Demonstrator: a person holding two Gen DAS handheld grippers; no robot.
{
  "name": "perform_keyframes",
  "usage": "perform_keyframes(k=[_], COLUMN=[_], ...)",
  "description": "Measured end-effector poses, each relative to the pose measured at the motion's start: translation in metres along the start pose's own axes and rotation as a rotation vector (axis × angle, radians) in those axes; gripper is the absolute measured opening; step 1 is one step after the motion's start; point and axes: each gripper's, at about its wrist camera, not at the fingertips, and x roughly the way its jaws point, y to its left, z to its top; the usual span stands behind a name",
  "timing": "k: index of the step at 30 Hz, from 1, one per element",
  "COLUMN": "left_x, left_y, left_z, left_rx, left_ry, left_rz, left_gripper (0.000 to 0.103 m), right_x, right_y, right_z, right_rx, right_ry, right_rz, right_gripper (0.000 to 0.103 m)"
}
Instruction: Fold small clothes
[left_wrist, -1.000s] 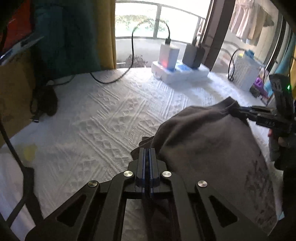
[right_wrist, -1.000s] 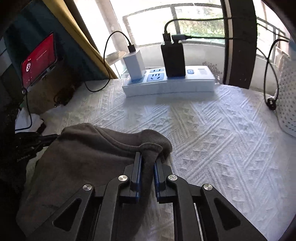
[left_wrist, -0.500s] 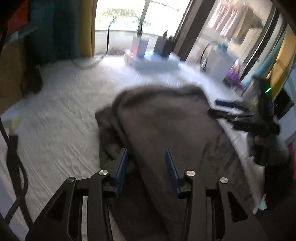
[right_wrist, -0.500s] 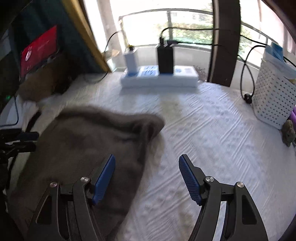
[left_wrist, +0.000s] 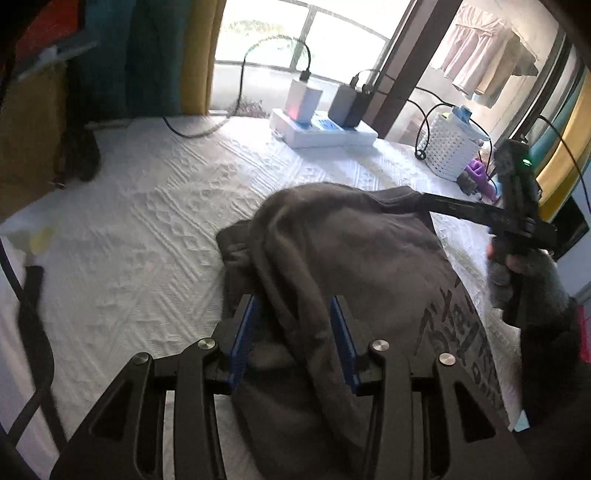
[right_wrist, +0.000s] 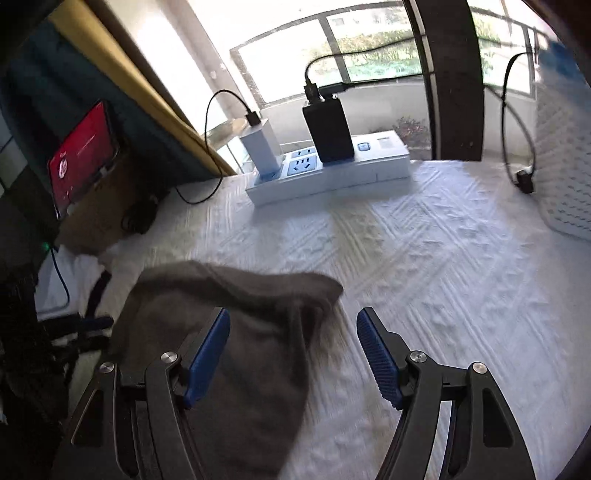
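Garment (left_wrist: 354, 258): one grey top, lying on the white bed (left_wrist: 155, 221).
Left hand-held gripper (left_wrist: 291, 338): jaws just opened, spread astride a raised fold, not pressing.
Right hand-held gripper (right_wrist: 293, 356): just opened wide, empty; cloth edge beneath its left finger.
Long axis: runs away from both grippers.

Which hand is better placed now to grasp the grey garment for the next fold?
Probably left: the left gripper has a raised ridge of the grey fabric garment between its open jaws; the right gripper straddles only its edge.
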Motion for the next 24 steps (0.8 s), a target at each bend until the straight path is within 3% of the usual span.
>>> perform_keyframes(k=[2,4,6,12,17,19,21,23,24], left_x=[0.005,0.013,0.016,-0.003,0.003,0.013,0.017,0.02,0.023], left_y=[0.0,0.002,0.009,0.036,0.043,0.039,0.034,0.033,0.032], left_z=[0.001,0.003,0.01,0.025,0.019,0.016,0.016,0.018,0.019], left_rx=[0.004,0.005,-0.023,-0.046,0.001,0.029,0.058,0.071,0.067], left_ry=[0.005,0.012,0.015,-0.046,0.01,0.042,0.03,0.029,0.022], left_rz=[-0.006,0.012,0.002,0.055,0.084,0.074,0.079,0.077,0.072], left_gripper=[0.041,0.041,0.041,0.041,0.04,0.03,0.03,0.012,0.009], right_x=[0.013,0.022,0.029,0.035,0.025,0.019,0.011,0.003,-0.001], right_y=[-0.002,-0.001,0.003,0.007,0.008,0.009,0.013,0.017,0.018], right_z=[0.003,0.005,0.008,0.018,0.019,0.02,0.019,0.016,0.013], right_rx=[0.019,0.02,-0.007,-0.056,-0.074,-0.085,-0.106,-0.125,-0.131], right_ry=[0.019,0.032,0.031,0.022,0.002,-0.006,-0.023,-0.034,-0.038], right_rz=[0.014,0.036,0.034,-0.005,-0.069,-0.096,-0.122,-0.135,-0.14], right_gripper=[0.062,0.044,0.038,0.038,0.038,0.039,0.039,0.049,0.064])
